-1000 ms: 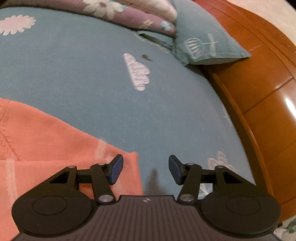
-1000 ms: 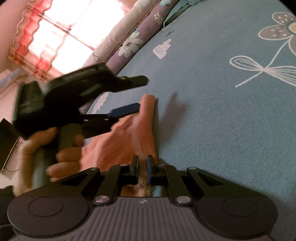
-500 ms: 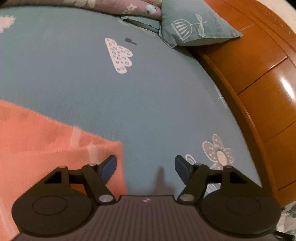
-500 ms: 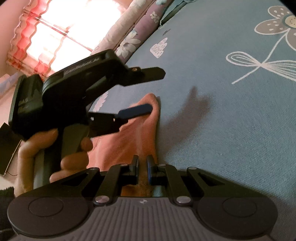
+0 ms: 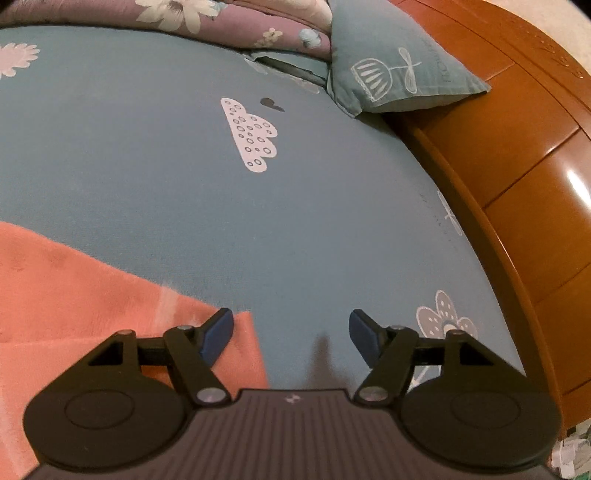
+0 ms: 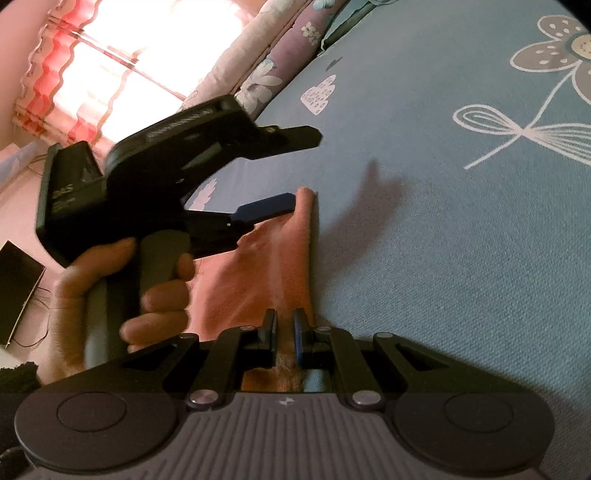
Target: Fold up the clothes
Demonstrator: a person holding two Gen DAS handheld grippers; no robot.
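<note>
Surface: blue bedsheet (image 5: 155, 177) with white cloud and flower prints, spread flat across most of both views.
Garment: coral-orange cloth (image 5: 74, 295) lying on the sheet, in the near left part of the left wrist view; its corner ends just right of the left finger pad.
Garment, right view: the same orange cloth (image 6: 266, 266) runs as a folded strip from the near centre up to a rounded far tip.
Left gripper (image 5: 291, 334): fingers spread wide, nothing between them; left pad over the cloth's corner, right pad over bare sheet. Contact with the cloth cannot be told.
Left gripper, seen from the right (image 6: 288, 170): held above the cloth's far tip, lower blue pad just beside that tip, upper finger well clear above it.
Hand (image 6: 122, 295): wrapped around the left gripper's grey handle, left of the cloth.
Right gripper (image 6: 285, 336): fingers drawn close together with a narrow gap, orange cloth lying in that gap at the near edge; looks pinched on it.
Far end: a blue pillow (image 5: 395, 74) and a purple floral quilt (image 5: 229, 22) at the head of the bed.
Right side: polished wooden bed frame (image 5: 535, 221) along the sheet's edge.
Far left, right view: bright window with a red-trimmed curtain (image 6: 85, 74).
</note>
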